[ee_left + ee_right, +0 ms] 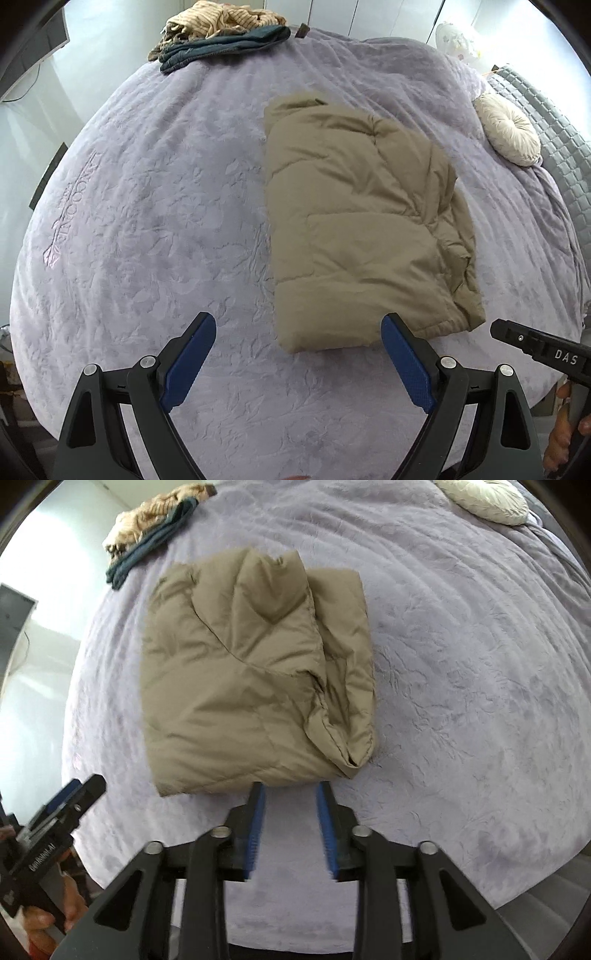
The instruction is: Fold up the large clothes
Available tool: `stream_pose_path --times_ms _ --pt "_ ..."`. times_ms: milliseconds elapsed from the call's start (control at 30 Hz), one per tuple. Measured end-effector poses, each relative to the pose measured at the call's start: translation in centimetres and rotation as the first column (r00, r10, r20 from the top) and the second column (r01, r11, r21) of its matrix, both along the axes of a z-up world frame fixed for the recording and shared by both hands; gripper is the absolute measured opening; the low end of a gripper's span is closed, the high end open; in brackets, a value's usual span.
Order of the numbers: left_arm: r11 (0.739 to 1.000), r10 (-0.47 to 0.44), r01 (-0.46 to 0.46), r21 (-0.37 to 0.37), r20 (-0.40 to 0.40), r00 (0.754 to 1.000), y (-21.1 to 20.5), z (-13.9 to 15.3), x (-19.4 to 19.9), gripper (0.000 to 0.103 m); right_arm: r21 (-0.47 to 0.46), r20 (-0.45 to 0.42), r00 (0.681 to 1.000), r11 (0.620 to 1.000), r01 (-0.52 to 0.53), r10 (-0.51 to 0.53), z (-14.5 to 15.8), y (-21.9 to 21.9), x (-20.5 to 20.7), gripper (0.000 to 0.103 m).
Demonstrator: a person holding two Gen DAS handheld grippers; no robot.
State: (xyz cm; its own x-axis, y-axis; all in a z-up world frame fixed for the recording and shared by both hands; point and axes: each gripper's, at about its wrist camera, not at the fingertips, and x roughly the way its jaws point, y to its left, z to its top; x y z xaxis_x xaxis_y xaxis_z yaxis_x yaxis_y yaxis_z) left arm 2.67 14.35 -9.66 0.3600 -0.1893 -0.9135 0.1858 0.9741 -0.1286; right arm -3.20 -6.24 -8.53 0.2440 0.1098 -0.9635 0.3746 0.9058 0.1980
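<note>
**Jacket folded, both jaws off it**

While the lavender bedspread [147, 206] fills everything beneath me, the one thing that matters on it is the tan puffer jacket [362, 221], lying folded into a thick rectangle. I judge the fold on this piece done, or close to it: no sleeve trails loose, though the right edge shows bulging layers that could want a press flat.

Relative to my left gripper [299, 332], the jacket lies ahead and to the right, its near edge just past my right finger. These jaws stand wide apart with nothing between them but bedspread. My right gripper [291, 794] hangs just short of the jacket's near edge, jaws partly open and empty.

Next, I think, comes either tidying that lumpy side or fetching another garment from the pile of clothes [221, 33] far ahead of me at the bed's edge. A round cushion [506, 129] sits far off right.
</note>
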Motion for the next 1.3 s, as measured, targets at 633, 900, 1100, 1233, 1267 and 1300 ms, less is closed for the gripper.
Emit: stream_pose_path --times_ms 633,900,1100,1233,1267,1300 --pt "0.988 0.133 -0.145 0.061 0.168 0.977 -0.8 7.8 -2.8 0.103 -0.230 0.196 0.976 0.972 -0.043 0.090 8.5 0.2 -0.4 0.087" --pt "0.982 0.147 -0.168 0.090 0.205 0.968 -1.9 9.0 -4.1 0.103 -0.274 0.252 0.962 0.961 -0.035 0.106 10.3 0.2 -1.1 0.088" --pt "0.982 0.142 -0.165 0.089 0.220 0.965 -2.1 9.6 -4.8 0.103 -0.307 0.254 0.959 0.951 -0.040 0.122 11.0 0.5 -1.4 0.088" --pt "0.981 0.145 -0.168 0.092 0.221 0.964 -2.3 9.9 -5.2 0.103 -0.304 0.261 0.957 0.952 -0.041 0.125 11.4 0.6 -1.6 0.088" --pt "0.982 0.145 -0.168 0.090 0.220 0.965 -2.3 9.9 -5.2 0.103 -0.303 0.263 0.957 0.952 -0.042 0.126 11.5 0.7 -1.6 0.088" --pt "0.981 0.147 -0.170 0.090 0.219 0.965 -2.3 9.9 -5.2 0.103 -0.305 0.264 0.956 0.951 -0.043 0.128 11.6 0.7 -1.6 0.088"
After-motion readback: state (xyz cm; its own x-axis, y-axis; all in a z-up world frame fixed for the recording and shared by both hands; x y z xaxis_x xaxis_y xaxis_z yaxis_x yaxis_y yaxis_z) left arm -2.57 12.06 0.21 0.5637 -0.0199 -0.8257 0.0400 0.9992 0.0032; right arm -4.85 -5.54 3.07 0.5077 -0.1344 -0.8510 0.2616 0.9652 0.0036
